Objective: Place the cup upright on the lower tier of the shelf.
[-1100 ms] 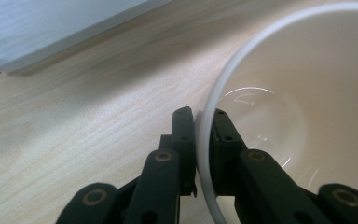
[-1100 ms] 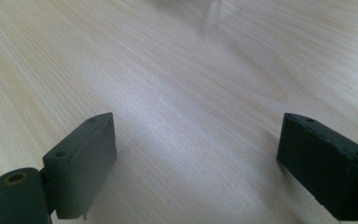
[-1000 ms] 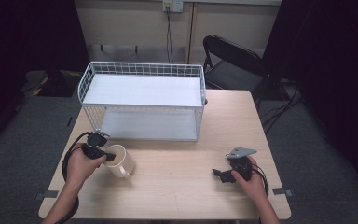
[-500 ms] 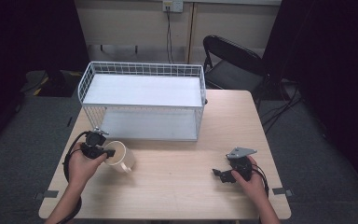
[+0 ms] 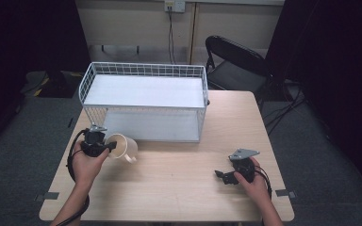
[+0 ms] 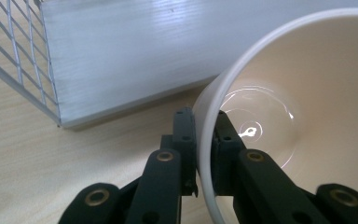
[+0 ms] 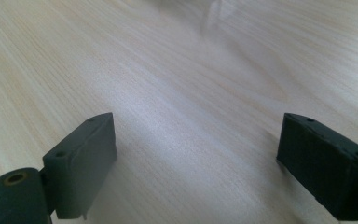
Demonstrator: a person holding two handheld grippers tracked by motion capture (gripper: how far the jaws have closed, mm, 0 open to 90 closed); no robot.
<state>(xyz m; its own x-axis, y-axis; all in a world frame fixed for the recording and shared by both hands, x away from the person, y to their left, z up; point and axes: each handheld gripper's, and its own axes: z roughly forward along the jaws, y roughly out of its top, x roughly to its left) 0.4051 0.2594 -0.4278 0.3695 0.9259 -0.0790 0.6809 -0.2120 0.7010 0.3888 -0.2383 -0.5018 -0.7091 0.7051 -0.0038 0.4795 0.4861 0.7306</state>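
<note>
High view: my left hand-held gripper (image 5: 104,147) pinches the mug (image 5: 121,147) by its rim, tilted just before the basket (image 5: 143,107), which lies straight ahead; my right hand-held gripper (image 5: 222,175) rests wide open, well apart.

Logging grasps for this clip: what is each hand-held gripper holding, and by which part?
The left hand-held gripper is shut on the cream mug, pinching its rim wall, one jaw inside and one outside. The right hand-held gripper is open over the table, holding nothing.
</note>
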